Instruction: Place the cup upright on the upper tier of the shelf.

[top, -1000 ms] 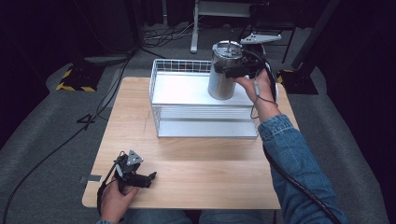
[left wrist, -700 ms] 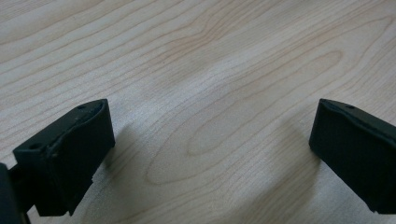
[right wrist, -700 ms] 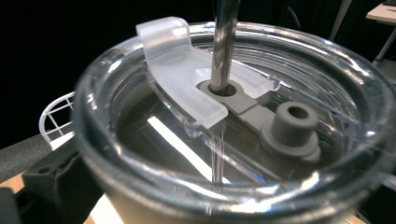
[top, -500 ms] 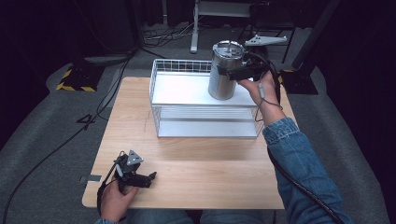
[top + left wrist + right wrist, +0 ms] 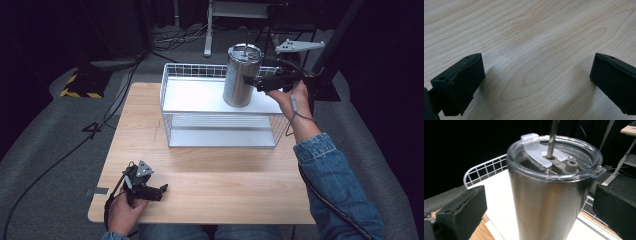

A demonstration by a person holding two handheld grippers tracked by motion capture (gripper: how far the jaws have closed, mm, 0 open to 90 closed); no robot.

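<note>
A stainless steel tumbler [image 5: 241,75] with a clear lid and a metal straw [image 5: 552,137] stands upright on the white top shelf of a wire rack [image 5: 195,95]. My right gripper [image 5: 254,82] is level with the tumbler's right side, open. In the right gripper view the tumbler [image 5: 549,195] sits between the two wide-apart jaws with a gap on each side. My left gripper [image 5: 161,191] rests on the wooden table [image 5: 225,175] near its front left corner. It is open, with bare wood between the jaws [image 5: 537,82].
The rack takes up the far middle of the table, with a lower wire shelf [image 5: 220,131] under the white one. Cables [image 5: 65,150] trail over the grey floor at the left. A yellow-and-black striped plate [image 5: 80,85] lies at the far left.
The right hand has drawn slightly right and toward me, away from the tumbler, which stays upright on the shelf. The left gripper has not moved.
</note>
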